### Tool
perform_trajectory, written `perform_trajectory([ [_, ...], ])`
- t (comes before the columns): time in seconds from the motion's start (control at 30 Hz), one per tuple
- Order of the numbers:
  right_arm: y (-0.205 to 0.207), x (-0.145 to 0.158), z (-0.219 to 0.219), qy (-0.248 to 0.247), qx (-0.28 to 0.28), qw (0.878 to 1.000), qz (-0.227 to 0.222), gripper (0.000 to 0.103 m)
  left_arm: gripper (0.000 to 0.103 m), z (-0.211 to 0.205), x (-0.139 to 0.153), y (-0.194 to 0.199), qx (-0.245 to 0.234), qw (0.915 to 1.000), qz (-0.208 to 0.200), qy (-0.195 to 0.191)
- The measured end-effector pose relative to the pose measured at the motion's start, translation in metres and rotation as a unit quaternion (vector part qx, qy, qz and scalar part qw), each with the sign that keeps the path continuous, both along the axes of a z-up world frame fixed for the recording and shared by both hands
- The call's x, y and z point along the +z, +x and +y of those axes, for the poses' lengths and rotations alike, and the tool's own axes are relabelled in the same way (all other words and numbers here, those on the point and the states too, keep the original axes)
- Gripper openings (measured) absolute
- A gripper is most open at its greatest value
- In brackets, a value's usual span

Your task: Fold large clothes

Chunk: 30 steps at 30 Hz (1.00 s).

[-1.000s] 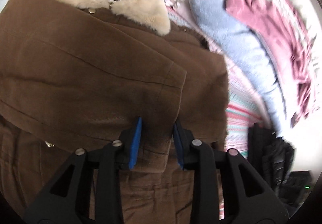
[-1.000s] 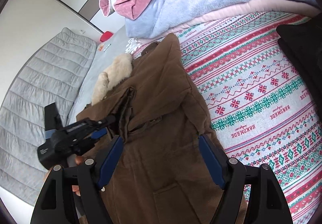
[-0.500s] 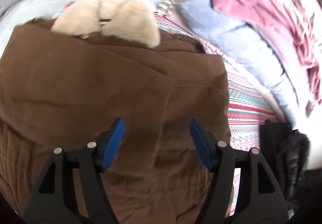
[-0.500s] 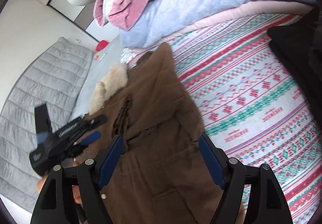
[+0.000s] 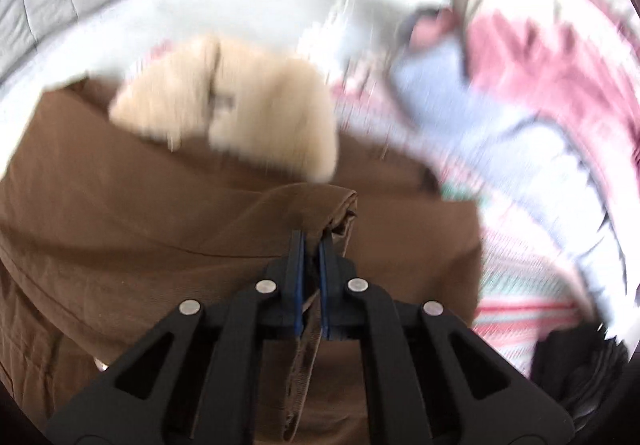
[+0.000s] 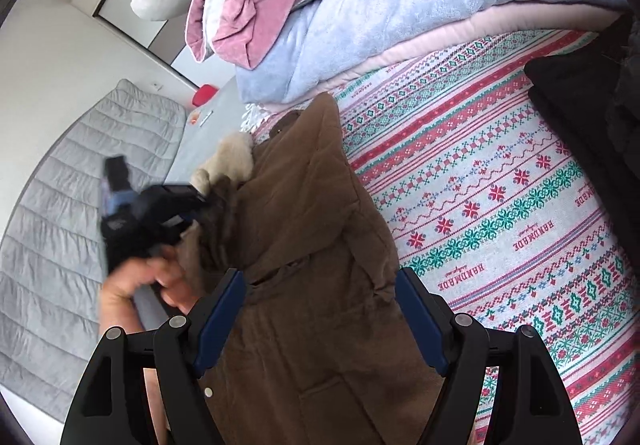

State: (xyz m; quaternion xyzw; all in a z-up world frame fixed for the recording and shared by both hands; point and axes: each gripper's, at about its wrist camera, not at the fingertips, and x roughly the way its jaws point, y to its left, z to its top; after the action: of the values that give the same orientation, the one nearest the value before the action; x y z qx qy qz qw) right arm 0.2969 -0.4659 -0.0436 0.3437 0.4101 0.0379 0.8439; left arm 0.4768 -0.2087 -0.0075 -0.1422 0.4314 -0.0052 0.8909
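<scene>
Since half a second ago the left gripper [image 5: 311, 245] has closed on a fold of the brown padded coat with cream fur collar [image 5: 168, 213]. Right gripper [image 6: 320, 309] hangs wide over this coat [image 6: 304, 245], on the patterned knitted blanket [image 6: 500, 205]. Only the right view shows the grey quilted mat [image 6: 60, 245].

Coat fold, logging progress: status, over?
Left gripper shut on coat edge. Right gripper open above it. Coat lies on patterned blanket; nothing in the way.
</scene>
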Motion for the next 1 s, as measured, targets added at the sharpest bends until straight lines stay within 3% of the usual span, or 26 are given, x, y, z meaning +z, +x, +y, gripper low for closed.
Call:
perform_trajectory([
  [0.1, 0.0, 0.0, 0.0, 0.0, -0.004, 1.0, -0.001, 0.078, 0.008, 0.004, 0.004, -0.001, 0.006, 0.9993, -0.022, -0.03],
  [0.2, 0.0, -0.002, -0.001, -0.007, -0.008, 1.0, 0.004, 0.078, 0.01, -0.001, -0.037, 0.005, -0.024, 0.9984, 0.044, -0.026],
  [0.23, 0.0, -0.003, -0.001, -0.01, -0.007, 1.0, 0.006, 0.078, 0.012, 0.003, -0.057, 0.006, -0.029, 0.9953, 0.078, -0.051],
  [0.3, 0.0, -0.004, 0.0, -0.017, -0.003, 1.0, 0.008, 0.078, 0.017, 0.016, -0.077, 0.005, -0.022, 0.9894, 0.098, -0.105],
  [0.37, 0.001, -0.005, 0.0, -0.028, -0.003, 1.0, 0.014, 0.078, 0.022, 0.03, -0.076, -0.002, -0.031, 0.985, 0.097, -0.139],
  [0.4, 0.002, -0.006, 0.0, -0.031, -0.004, 0.999, 0.016, 0.078, 0.03, 0.037, -0.068, -0.008, -0.041, 0.9843, 0.096, -0.143],
  [0.53, 0.001, -0.007, -0.002, -0.03, -0.002, 0.999, 0.015, 0.078, 0.05, 0.072, -0.02, -0.047, -0.065, 0.9917, 0.046, -0.101],
  [0.6, 0.001, -0.006, 0.001, -0.032, 0.003, 0.999, 0.013, 0.078, 0.06, 0.1, 0.004, -0.077, -0.058, 0.9963, 0.022, -0.059],
  [0.67, 0.001, -0.005, 0.005, -0.035, 0.008, 0.999, 0.013, 0.079, 0.064, 0.136, 0.021, -0.113, -0.032, 0.9992, 0.007, -0.022],
  [0.87, -0.006, 0.002, 0.025, -0.067, 0.045, 0.997, 0.006, 0.078, 0.068, 0.24, 0.024, -0.211, 0.046, 0.9983, 0.014, 0.032],
  [1.0, -0.029, 0.016, 0.035, -0.09, 0.068, 0.993, -0.014, 0.078, 0.068, 0.293, -0.001, -0.274, 0.086, 0.9946, 0.029, 0.051],
])
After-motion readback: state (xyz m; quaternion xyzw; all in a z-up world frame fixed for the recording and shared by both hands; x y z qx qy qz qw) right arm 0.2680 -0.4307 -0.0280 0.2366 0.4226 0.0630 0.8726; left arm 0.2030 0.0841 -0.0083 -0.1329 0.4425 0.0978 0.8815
